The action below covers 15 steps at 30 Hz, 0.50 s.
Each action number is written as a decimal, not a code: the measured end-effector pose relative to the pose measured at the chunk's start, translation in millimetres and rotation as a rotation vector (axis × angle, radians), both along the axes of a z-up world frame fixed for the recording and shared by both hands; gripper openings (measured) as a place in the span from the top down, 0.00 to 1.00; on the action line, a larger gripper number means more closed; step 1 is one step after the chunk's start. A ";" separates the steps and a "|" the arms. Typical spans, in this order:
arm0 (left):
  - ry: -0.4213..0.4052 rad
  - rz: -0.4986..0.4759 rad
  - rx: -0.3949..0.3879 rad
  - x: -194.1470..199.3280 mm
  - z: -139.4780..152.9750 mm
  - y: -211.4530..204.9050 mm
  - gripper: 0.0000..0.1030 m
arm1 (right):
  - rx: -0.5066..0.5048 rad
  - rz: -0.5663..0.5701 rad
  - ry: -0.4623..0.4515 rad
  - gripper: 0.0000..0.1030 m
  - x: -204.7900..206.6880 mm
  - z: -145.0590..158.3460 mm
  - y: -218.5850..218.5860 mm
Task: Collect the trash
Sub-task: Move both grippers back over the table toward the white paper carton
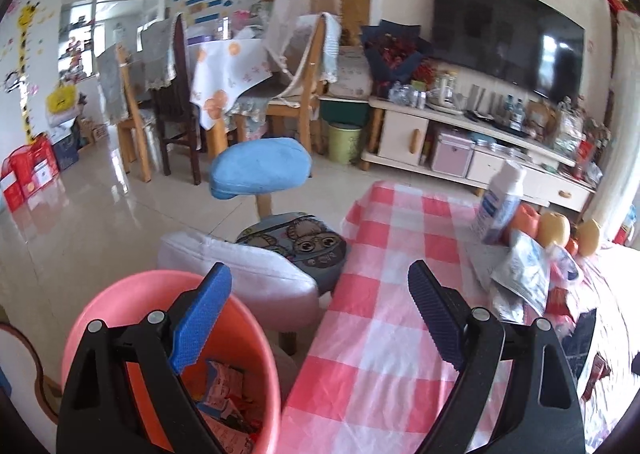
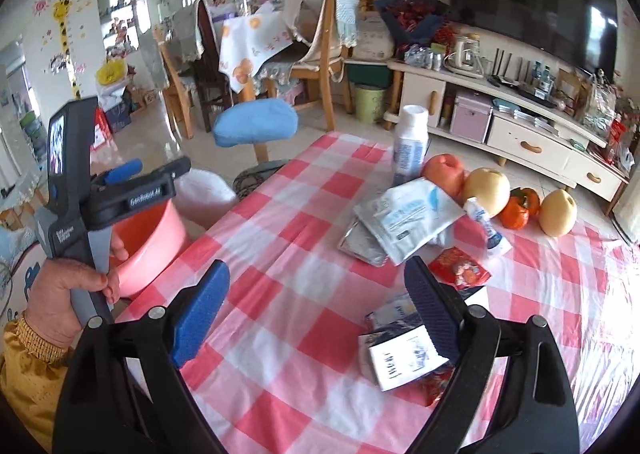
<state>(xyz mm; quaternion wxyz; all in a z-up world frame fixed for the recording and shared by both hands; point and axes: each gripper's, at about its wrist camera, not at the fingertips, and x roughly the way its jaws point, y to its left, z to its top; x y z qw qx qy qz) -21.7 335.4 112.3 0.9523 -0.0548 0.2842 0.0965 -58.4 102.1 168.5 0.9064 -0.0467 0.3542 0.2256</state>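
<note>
A pink bin (image 1: 132,306) stands left of the table and holds several wrappers (image 1: 224,394); it also shows in the right wrist view (image 2: 148,250). My left gripper (image 1: 320,294) is open and empty, above the bin's rim and the table's left edge. My right gripper (image 2: 316,294) is open and empty above the checked tablecloth (image 2: 280,294). On the cloth lie white and silver pouches (image 2: 404,217), a small tube (image 2: 486,225), a red wrapper (image 2: 460,268) and a white packet (image 2: 404,360) beside my right finger.
A white bottle (image 2: 412,141), an apple (image 2: 444,169), two pears (image 2: 486,185) and persimmons (image 2: 518,207) sit at the table's far side. A stool (image 1: 288,238), a cushion (image 1: 240,274) and a blue chair (image 1: 260,165) stand left of the table. A TV cabinet (image 1: 480,141) is behind.
</note>
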 end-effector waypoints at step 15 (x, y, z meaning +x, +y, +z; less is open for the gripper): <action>-0.003 -0.255 0.029 1.7 -6.0 -71.7 0.13 | 0.078 -0.157 -0.006 0.09 15.8 17.5 -75.4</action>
